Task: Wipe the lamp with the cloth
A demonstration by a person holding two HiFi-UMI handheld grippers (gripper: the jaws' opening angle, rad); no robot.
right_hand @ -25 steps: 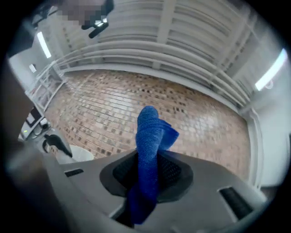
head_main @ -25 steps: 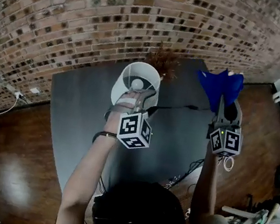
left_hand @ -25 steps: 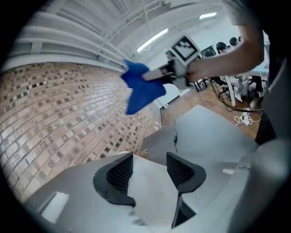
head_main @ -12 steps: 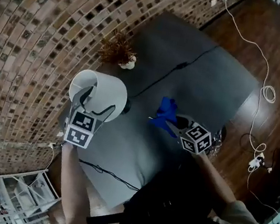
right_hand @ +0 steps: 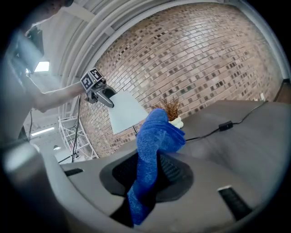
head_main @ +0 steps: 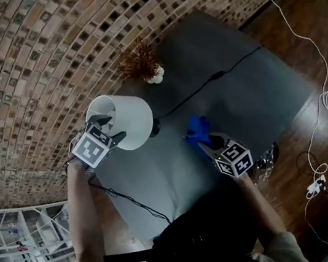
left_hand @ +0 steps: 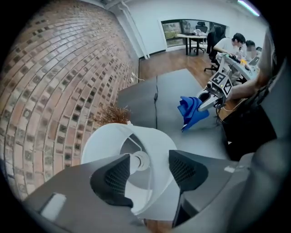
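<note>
- The lamp [head_main: 130,115] stood by the counter's [head_main: 245,91] wall-side edge, towards the left corner.
- The left claw [left_hand: 146,176] straddled the shade rim, one jaw inside and one outside. It was wide but had just been closing, and the shade wall between the pads did not look pinched.
- Closing harder there could probably have dented or creased the thin shade. Too slack a hold would have left the lamp unsteadied.
- The right claw [right_hand: 152,170] was clamped on the cloth [right_hand: 157,132], held over the counter's middle and well apart from the lamp.
- The claw seemed to grip only a fold, so a hard drag across the shade might have pulled the cloth free.
- A sideways push high on the shade could have tipped the lamp towards the wall or off the edge.
- The cord [head_main: 206,84] crossed the counter from the lamp's foot. The right arm could have snagged it on the way in and jerked the lamp.
- The plant [head_main: 141,64] sat near the lamp on the same edge, and a wide sweep risked knocking it over.
</note>
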